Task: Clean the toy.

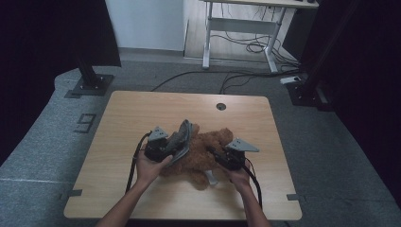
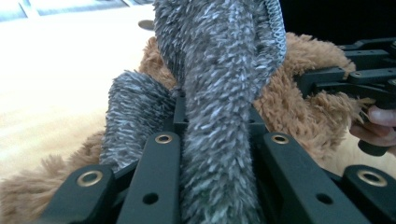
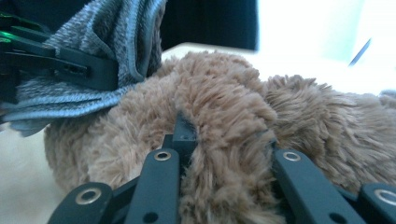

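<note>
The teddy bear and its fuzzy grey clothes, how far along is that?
Done: both claws have a grip. The left claw is shut on the grey garment, and the right claw is shut on the brown teddy bear lying on the table. In hand: the garment is lifted against the bear's upper side. Left: it hangs bunched beside the bear, so the clothing job looks unfinished.

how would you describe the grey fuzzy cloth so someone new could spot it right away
On the light wooden table, find the brown plush toy near the middle. The grey cloth stands up at its left side, pinched in the left claw. It is the one grey, speckled fabric beside brown fur.
</note>
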Demonstrator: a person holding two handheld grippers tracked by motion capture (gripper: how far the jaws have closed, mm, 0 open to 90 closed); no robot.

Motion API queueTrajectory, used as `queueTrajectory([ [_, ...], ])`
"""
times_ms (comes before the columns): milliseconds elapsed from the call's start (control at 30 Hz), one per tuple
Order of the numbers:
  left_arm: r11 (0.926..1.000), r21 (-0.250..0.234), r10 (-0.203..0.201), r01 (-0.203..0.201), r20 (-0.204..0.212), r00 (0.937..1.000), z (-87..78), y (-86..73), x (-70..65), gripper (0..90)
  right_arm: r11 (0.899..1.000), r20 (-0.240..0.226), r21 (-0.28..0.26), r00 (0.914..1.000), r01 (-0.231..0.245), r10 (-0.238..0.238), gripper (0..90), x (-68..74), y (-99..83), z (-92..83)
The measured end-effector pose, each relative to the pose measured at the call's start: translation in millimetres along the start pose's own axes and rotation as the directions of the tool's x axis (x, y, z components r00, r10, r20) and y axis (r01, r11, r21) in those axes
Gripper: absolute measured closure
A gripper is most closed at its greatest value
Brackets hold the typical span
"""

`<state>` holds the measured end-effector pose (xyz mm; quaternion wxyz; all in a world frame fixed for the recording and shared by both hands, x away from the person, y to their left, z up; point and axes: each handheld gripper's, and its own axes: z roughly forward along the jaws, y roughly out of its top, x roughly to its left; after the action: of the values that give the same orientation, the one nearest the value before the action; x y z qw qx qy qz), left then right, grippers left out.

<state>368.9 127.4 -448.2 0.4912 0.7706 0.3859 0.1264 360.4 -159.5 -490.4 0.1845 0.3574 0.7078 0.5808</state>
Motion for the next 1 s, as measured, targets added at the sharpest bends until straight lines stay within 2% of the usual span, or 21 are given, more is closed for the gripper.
queueTrajectory([
  [100, 0.9997, -0.018, -0.014, 0.014, 0.0, 0.9999, 0.1, 6.5, 4.8, 75.4, 0.993, 0.037, -0.08, 0.9953, 0.093, -0.09, 71.9, 2.2, 8.8, 5.4],
  [133, 0.9996, -0.021, -0.017, 0.017, 0.0, 0.9999, 0.0, 7.0, 5.2, 75.4, 0.987, 0.049, -0.113, 0.9924, 0.118, -0.113, 72.1, 2.4, 10.9, 6.2],
  [167, 0.9997, -0.02, -0.016, 0.016, 0.002, 0.9999, -0.5, 6.7, 5.1, 75.4, 0.982, 0.042, -0.131, 0.99, 0.139, -0.135, 72.1, 2.5, 11.4, 6.3],
  [267, 0.9999, -0.013, -0.008, 0.008, 0.011, 0.9999, -2.6, 2.9, 3.1, 75.4, 0.976, 0.023, -0.134, 0.9848, 0.174, -0.172, 72.1, 2.7, 6.2, 4.6],
  [433, 1.0, -0.008, 0.002, -0.001, 0.041, 0.9992, -4.3, -0.8, -7.7, 75.3, 0.972, -0.01, -0.119, 0.9791, 0.201, -0.203, 72.3, 3.2, -16.3, -8.3],
  [700, 0.998, -0.015, 0.062, -0.061, 0.088, 0.9942, 2.5, 22.2, -43.2, 75.0, 0.972, -0.03, -0.087, 0.9743, 0.22, -0.223, 71.9, 8.1, -27.8, -21.1],
  [833, 0.9956, 0.009, 0.092, -0.094, 0.11, 0.9896, 21.6, 38.5, -66.8, 74.7, 0.975, -0.023, -0.08, 0.9774, 0.208, -0.21, 71.7, 9.6, -30.3, -21.1],
  [933, 0.993, 0.043, 0.104, -0.11, 0.118, 0.9876, 41.0, 44.7, -79.5, 74.3, 0.974, -0.015, -0.079, 0.9764, 0.214, -0.216, 71.5, 11.0, -29.8, -21.4],
  [1000, 0.9906, 0.073, 0.108, -0.116, 0.108, 0.9883, 54.4, 45.2, -84.9, 74.2, 0.973, -0.013, -0.076, 0.9758, 0.217, -0.218, 71.4, 11.8, -30.1, -22.2],
])
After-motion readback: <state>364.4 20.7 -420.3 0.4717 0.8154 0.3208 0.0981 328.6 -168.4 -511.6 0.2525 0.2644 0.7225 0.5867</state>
